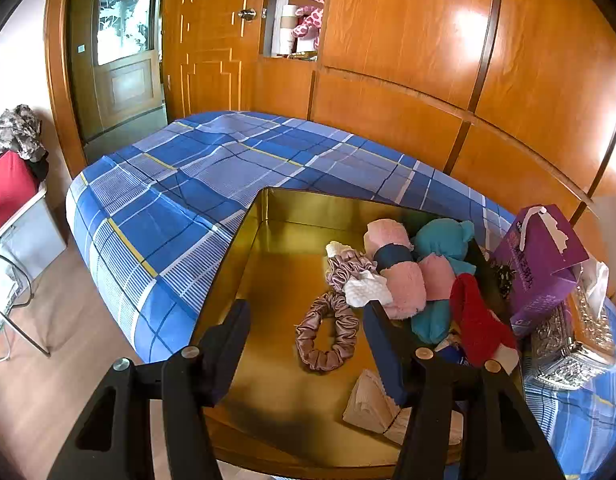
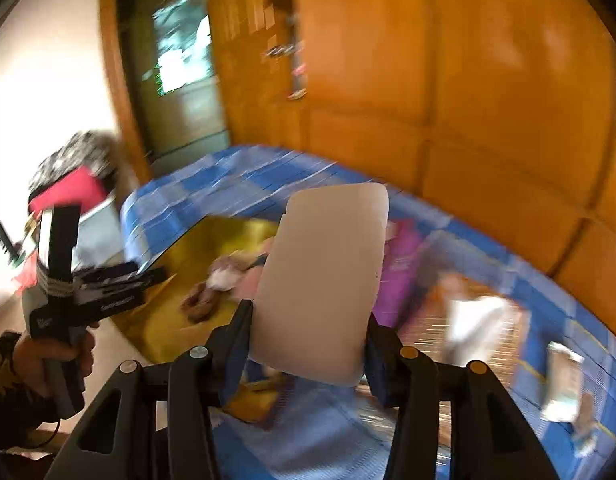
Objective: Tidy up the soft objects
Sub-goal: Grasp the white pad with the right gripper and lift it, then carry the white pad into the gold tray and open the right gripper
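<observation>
A gold tin tray (image 1: 276, 248) lies on the bed and holds soft things. In it are a dusty-pink scrunchie (image 1: 328, 336), a pink rolled towel (image 1: 396, 272), a teal plush (image 1: 444, 248), a red sock (image 1: 480, 324) and a beige cloth (image 1: 372, 404). My left gripper (image 1: 306, 312) hovers open above the scrunchie with nothing between its fingers. In the blurred right wrist view my right gripper (image 2: 308, 316) is shut on a pale, flat, rounded pad (image 2: 324, 264) that sticks up and forward. A hand (image 2: 48, 360) carries the left gripper (image 2: 144, 274) over the tray (image 2: 160, 320).
A purple tissue box (image 1: 540, 264) and a silver ornate box (image 1: 564, 348) stand right of the tray. The blue plaid bed (image 1: 180, 200) runs back to a wooden wardrobe wall (image 1: 408, 60). A red bag (image 1: 8, 192) and a chair sit at the left.
</observation>
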A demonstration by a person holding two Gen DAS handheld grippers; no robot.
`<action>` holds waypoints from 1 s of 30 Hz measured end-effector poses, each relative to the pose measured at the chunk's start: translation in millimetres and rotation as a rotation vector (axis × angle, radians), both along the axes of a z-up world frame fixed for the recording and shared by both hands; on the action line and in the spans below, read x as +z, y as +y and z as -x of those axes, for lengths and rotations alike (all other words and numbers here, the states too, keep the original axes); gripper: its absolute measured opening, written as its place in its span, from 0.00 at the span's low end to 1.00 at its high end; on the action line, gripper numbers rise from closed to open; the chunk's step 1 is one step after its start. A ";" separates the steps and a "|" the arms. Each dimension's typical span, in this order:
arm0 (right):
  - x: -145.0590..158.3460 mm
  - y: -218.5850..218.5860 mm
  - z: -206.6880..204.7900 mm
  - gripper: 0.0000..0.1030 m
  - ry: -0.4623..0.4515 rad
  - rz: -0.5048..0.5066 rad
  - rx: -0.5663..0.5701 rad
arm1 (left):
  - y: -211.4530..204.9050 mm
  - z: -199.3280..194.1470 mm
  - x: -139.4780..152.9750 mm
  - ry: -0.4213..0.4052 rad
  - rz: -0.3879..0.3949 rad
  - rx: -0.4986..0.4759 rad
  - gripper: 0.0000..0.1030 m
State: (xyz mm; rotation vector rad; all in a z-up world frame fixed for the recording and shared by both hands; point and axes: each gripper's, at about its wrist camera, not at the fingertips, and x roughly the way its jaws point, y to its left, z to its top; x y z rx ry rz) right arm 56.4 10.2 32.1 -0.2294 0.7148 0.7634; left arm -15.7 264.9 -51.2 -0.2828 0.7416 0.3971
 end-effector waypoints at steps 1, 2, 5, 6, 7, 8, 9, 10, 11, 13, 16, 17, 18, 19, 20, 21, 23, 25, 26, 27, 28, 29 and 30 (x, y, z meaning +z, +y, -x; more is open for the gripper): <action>-7.8 10.7 -1.9 0.48 0.025 0.008 0.023 | 0.1 0.7 0.1 -0.001 0.001 0.001 0.57; -18.0 23.8 -3.8 0.48 0.062 0.017 0.053 | 0.4 1.2 0.4 -0.004 0.001 0.002 0.57; -41.2 53.3 -4.4 0.48 0.121 0.051 0.099 | -0.8 2.1 0.4 -0.007 0.000 0.001 0.57; -47.3 59.0 -5.5 0.48 0.134 0.059 0.109 | -0.5 2.4 0.3 -0.008 0.000 0.001 0.57; -55.9 67.3 -6.7 0.48 0.148 0.074 0.120 | -0.6 2.4 -0.1 -0.008 0.000 0.001 0.57; -62.0 74.8 -6.0 0.49 0.154 0.091 0.125 | -0.6 2.3 -0.3 -0.008 -0.001 0.000 0.57; -68.3 84.4 -8.5 0.49 0.156 0.110 0.127 | -0.6 2.5 -0.4 -0.007 -0.001 0.001 0.57; -75.2 90.2 -11.4 0.49 0.163 0.124 0.128 | -0.8 2.7 -0.6 -0.006 0.000 0.002 0.57; -80.4 94.4 -13.0 0.49 0.172 0.134 0.127 | -0.6 2.8 -0.9 -0.007 0.001 0.002 0.57; -89.9 101.9 -17.5 0.50 0.195 0.152 0.126 | -0.6 2.5 -1.2 -0.005 -0.005 0.001 0.57; -100.6 108.6 -22.8 0.52 0.223 0.165 0.117 | -0.9 2.3 -1.6 -0.006 -0.006 0.001 0.57; -103.5 110.3 -23.9 0.54 0.242 0.161 0.121 | -1.1 2.0 -1.9 -0.006 -0.007 0.000 0.57; -104.8 110.8 -24.1 0.54 0.255 0.162 0.117 | -1.7 1.9 -2.3 -0.004 -0.009 0.000 0.57; -106.2 110.9 -24.1 0.55 0.261 0.166 0.111 | -2.2 1.8 -2.5 -0.004 -0.009 0.000 0.57; -107.7 111.3 -24.1 0.57 0.262 0.167 0.108 | -2.4 1.7 -2.8 -0.003 -0.008 -0.001 0.58; -107.9 110.8 -23.4 0.58 0.259 0.165 0.103 | -2.5 1.5 -2.9 -0.002 -0.008 -0.001 0.58; -106.8 109.3 -22.3 0.66 0.260 0.157 0.099 | -2.9 1.7 -2.3 -0.005 -0.011 0.000 0.58; -103.6 107.0 -20.7 0.73 0.256 0.150 0.096 | -2.8 2.3 -1.7 -0.007 -0.015 0.002 0.59; -101.7 105.6 -19.8 0.74 0.249 0.146 0.094 | -2.8 2.4 -1.4 -0.008 -0.016 0.003 0.59; -99.7 103.8 -19.5 0.74 0.246 0.140 0.090 | -2.9 2.6 -1.1 -0.009 -0.016 0.004 0.59; -98.1 102.8 -19.4 0.74 0.245 0.136 0.085 | -2.8 2.6 -1.1 -0.009 -0.017 0.003 0.59; -96.2 101.5 -19.0 0.74 0.241 0.133 0.080 | -2.9 2.9 -0.6 -0.012 -0.020 0.003 0.59; -93.5 99.3 -17.8 0.74 0.232 0.129 0.075 | -2.9 3.1 -0.2 -0.013 -0.023 0.004 0.59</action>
